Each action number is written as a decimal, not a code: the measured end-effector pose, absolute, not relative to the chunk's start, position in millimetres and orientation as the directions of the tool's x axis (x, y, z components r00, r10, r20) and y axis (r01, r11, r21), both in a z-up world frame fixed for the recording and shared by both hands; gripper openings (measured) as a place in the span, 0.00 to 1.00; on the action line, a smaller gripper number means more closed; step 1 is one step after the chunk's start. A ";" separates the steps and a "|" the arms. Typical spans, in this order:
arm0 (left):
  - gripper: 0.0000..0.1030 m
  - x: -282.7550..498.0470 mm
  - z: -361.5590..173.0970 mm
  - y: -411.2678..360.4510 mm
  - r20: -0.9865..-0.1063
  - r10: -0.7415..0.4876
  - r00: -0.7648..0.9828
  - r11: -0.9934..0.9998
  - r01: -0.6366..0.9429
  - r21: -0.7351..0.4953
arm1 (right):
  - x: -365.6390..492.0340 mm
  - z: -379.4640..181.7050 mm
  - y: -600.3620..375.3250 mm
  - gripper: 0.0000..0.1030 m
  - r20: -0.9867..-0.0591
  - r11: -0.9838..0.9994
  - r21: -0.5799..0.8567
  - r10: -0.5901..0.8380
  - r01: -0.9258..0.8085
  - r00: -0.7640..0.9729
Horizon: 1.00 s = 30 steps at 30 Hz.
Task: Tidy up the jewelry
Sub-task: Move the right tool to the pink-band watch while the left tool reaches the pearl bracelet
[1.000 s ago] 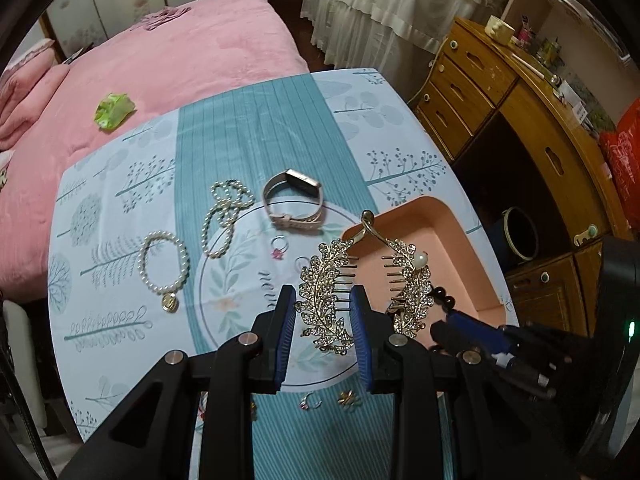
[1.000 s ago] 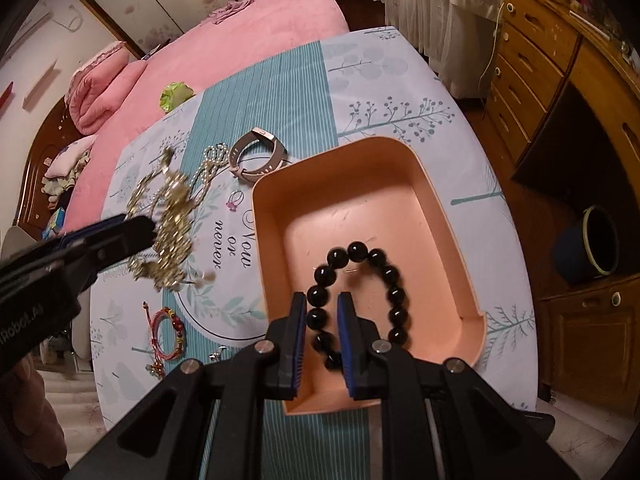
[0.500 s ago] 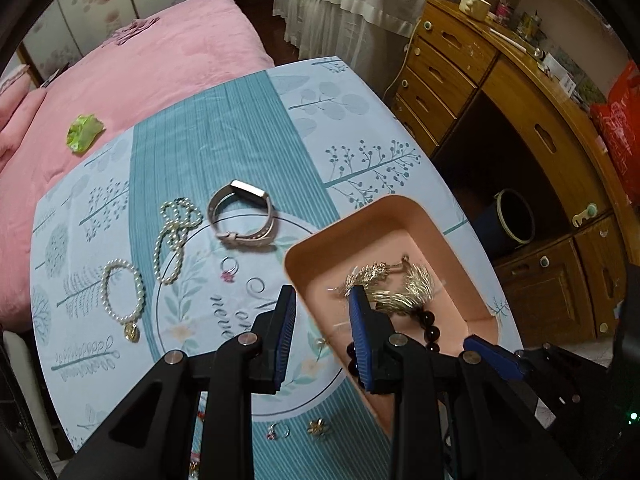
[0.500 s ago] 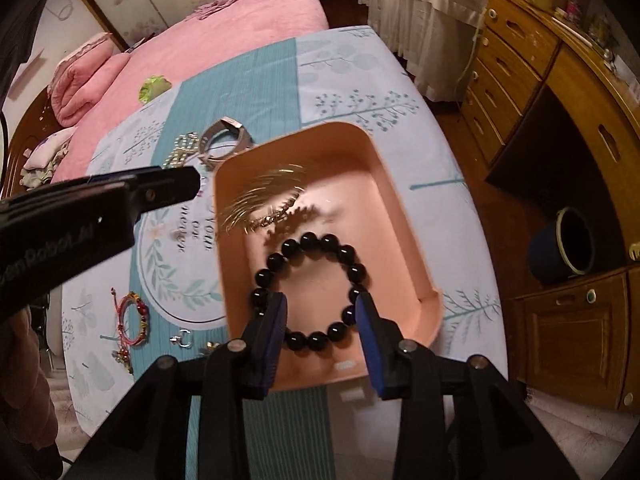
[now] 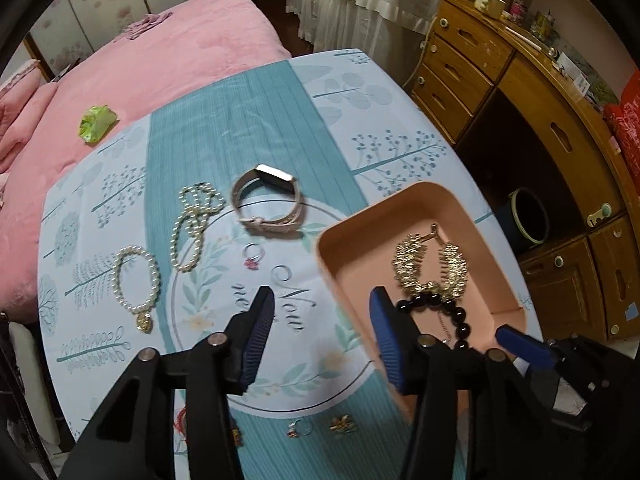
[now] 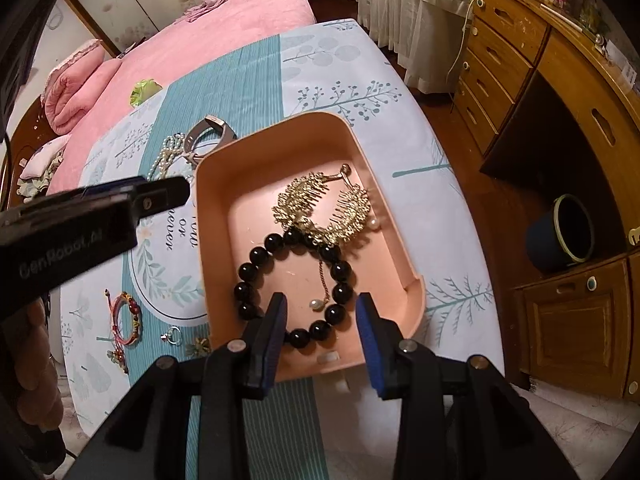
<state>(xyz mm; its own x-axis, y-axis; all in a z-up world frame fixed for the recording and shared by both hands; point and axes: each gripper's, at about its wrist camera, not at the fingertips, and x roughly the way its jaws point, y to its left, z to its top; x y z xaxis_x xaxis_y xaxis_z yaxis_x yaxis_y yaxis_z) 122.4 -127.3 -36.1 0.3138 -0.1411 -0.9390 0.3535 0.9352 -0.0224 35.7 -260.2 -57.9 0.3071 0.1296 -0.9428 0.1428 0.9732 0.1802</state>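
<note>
Gold hair comb (image 5: 430,266) now dropped in tray (image 5: 352,216), left gripper (image 5: 322,330) just opened empty, right gripper (image 6: 322,322) wide

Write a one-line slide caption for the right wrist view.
Open right gripper above the pink tray holding a black bead bracelet and gold leaf hair comb.

Both views look steeply down from above the table (image 5: 256,120), each along its own pair of black fingers at the bottom edge. The left wrist view sits over the table's middle, facing the far bed (image 5: 168,64), with the peach tray (image 5: 404,200) to its right. The right wrist view hangs close over the tray (image 6: 280,136) itself, the wooden dresser (image 6: 532,56) to its right. They share the tray, the watch (image 5: 268,200) beyond it, the bed and the dresser (image 5: 500,80).
</note>
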 end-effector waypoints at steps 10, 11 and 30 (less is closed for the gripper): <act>0.55 112.4 -34.0 -75.4 -0.942 -0.092 0.323 0.969 0.249 -0.009 | 47.1 -48.2 -236.7 0.35 -0.936 0.978 0.196 0.164 0.071 0.313; 0.55 110.3 -32.6 -66.8 -0.942 -0.082 0.326 0.973 0.231 -0.004 | 48.7 -46.6 -233.2 0.35 -0.934 0.978 0.198 0.171 0.059 0.313; 0.66 87.9 -13.8 64.9 -0.933 0.073 0.352 0.992 -0.122 0.032 | 94.7 -29.6 -175.0 0.35 -0.913 0.956 0.234 0.278 -0.175 0.300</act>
<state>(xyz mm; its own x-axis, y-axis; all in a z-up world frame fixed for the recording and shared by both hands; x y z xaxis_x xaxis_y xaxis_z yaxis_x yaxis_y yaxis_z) 87.9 64.9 -13.8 0.3518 0.0734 -0.9332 -0.1221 0.9920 0.0320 94.7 -175.0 -29.6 0.2998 0.2782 -0.9125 -0.1754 0.9563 0.2339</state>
